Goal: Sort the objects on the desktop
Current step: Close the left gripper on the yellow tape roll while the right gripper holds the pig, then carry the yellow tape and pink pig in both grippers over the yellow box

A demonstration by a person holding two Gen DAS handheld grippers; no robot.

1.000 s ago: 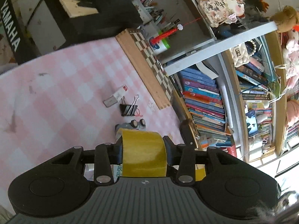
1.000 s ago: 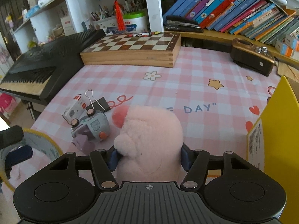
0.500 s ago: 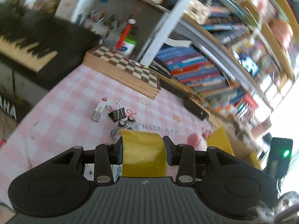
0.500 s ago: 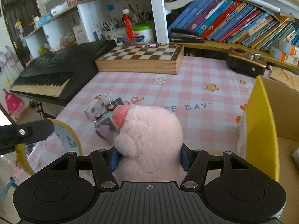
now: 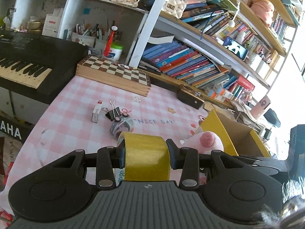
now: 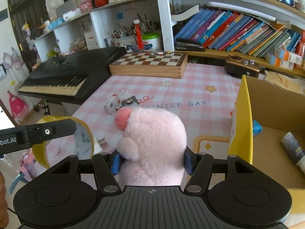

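My left gripper (image 5: 145, 157) is shut on a yellow tape roll (image 5: 146, 156), held above the pink checked tablecloth (image 5: 76, 103). The roll also shows in the right wrist view (image 6: 83, 139). My right gripper (image 6: 152, 162) is shut on a pink plush toy (image 6: 154, 143), which also shows in the left wrist view (image 5: 207, 141). An open cardboard box with yellow sides (image 6: 246, 118) stands just right of the plush. On the cloth lie a small toy car (image 5: 123, 125), a black binder clip (image 5: 112, 112) and a small white box (image 5: 96, 111).
A wooden chessboard box (image 6: 150, 64) lies at the back. A black keyboard (image 6: 64, 82) sits at the left edge. A dark wooden box (image 6: 241, 68) is at the back right. Bookshelves rise behind. The cardboard box holds a small bottle (image 6: 294, 152) and a blue item (image 6: 257, 129).
My left gripper has swung round with the tape roll and now faces the shelves and box. My right gripper has lifted with the plush and moved right toward the cardboard box.
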